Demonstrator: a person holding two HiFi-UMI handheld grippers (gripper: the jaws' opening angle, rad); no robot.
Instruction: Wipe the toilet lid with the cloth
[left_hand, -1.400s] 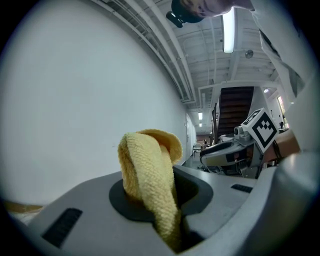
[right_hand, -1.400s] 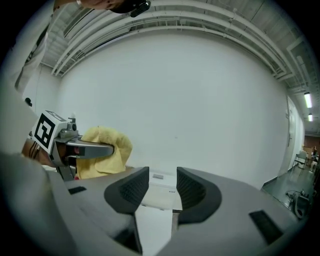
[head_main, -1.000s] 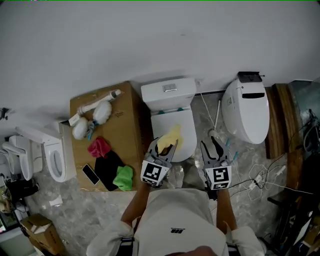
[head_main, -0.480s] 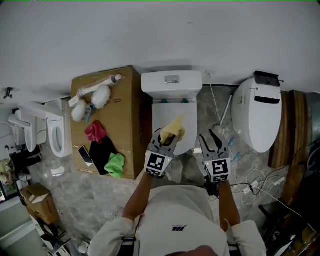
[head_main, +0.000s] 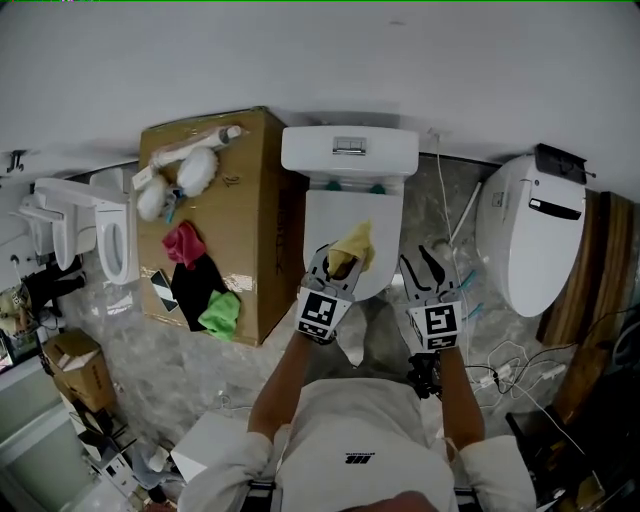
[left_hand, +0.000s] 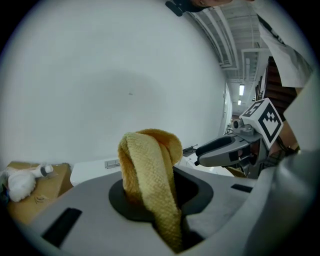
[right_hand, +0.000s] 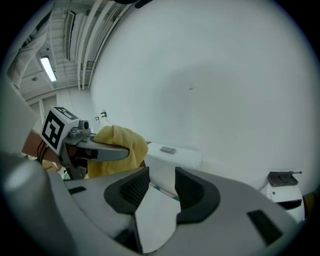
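The white toilet's closed lid (head_main: 345, 215) lies below its tank (head_main: 349, 150) in the head view. My left gripper (head_main: 338, 264) hovers over the lid's front half, shut on a yellow cloth (head_main: 355, 245) that bunches up out of the jaws. In the left gripper view the cloth (left_hand: 150, 170) fills the jaws of that gripper (left_hand: 155, 200). My right gripper (head_main: 428, 268) stands open just right of the lid's front, with nothing in it. In the right gripper view the lid (right_hand: 155, 200) shows through the gap of the open right gripper (right_hand: 161, 182), with the cloth (right_hand: 117, 147) to the left.
A cardboard box (head_main: 245, 190) left of the toilet carries a white brush (head_main: 180, 170), a red cloth (head_main: 182, 243), a black cloth and a green cloth (head_main: 220, 313). A second white toilet (head_main: 530, 235) stands at the right. Cables (head_main: 510, 370) lie on the floor.
The head view has shifted, so the toilet sits higher in the picture. The left gripper keeps hold of the cloth over the lid; the right gripper stays open beside it.
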